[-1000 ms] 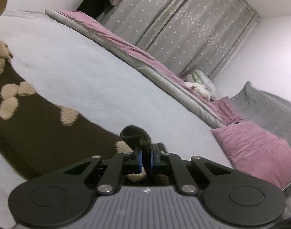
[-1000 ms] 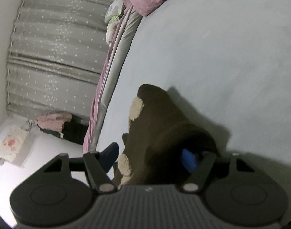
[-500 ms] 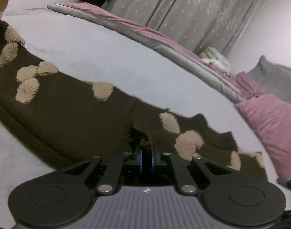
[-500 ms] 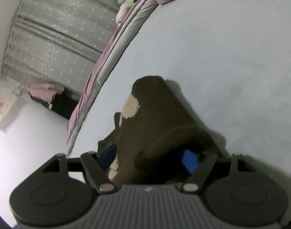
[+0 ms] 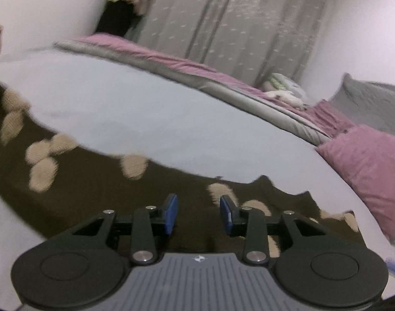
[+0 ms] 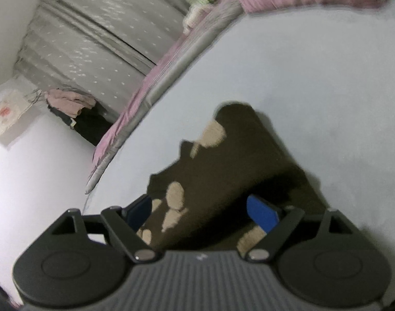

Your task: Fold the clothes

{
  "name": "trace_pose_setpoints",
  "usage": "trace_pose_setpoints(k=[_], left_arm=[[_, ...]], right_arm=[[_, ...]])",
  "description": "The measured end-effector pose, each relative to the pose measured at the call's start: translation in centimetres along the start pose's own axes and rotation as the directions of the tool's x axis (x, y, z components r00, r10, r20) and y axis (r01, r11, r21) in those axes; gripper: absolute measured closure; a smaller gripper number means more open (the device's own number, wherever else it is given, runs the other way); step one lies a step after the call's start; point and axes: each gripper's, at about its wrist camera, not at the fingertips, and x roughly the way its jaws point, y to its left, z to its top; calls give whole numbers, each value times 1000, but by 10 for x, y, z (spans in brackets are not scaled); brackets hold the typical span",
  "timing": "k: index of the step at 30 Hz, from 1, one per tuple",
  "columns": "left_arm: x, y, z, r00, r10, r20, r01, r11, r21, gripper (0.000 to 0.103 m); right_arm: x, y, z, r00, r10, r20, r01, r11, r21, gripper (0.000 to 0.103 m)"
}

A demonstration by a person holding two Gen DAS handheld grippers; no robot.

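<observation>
Since a second ago your left gripper (image 5: pixel 199 213) has let go of the pinched tuft, and the dark brown knitted garment with fuzzy beige patches (image 5: pixel 93 184) now lies spread flat on the pale grey bed sheet (image 5: pixel 145 108), where before only part of it showed. Its jaws are opening, blue pads (image 5: pixel 171 213) apart, with the knit lying beneath them rather than pressed between them. Your right gripper (image 6: pixel 201 213) has its jaws wide, and a raised fold of the same garment sits between the pads without either visibly pressing it; that view has rolled and lifted since the earlier frame.

To finish this step well, I'd say clear both grippers straight up so no pad drags the loose knit and undoes the lay. Check the jagged far edge before the next pinch, and take both corners at matching points so the fold lands square.

Beyond the garment sit a pink pillow (image 5: pixel 373 165), a folded pink-and-grey quilt (image 5: pixel 223 83) along the bed's far side, and a grey dotted curtain (image 5: pixel 236 20)
</observation>
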Motion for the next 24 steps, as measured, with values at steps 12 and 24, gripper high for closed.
trace_pose_setpoints(k=[12,24], left_arm=[[13,-52,-20,982,-130,-137,166,941,294,69],[13,-64,-35,971,-92,-219,176,898,402,67]], right_arm=[[29,57,-37,973,-184,139,231,793,-565,52],[53,55,-71,960,-275,44,223,668,-710,51]])
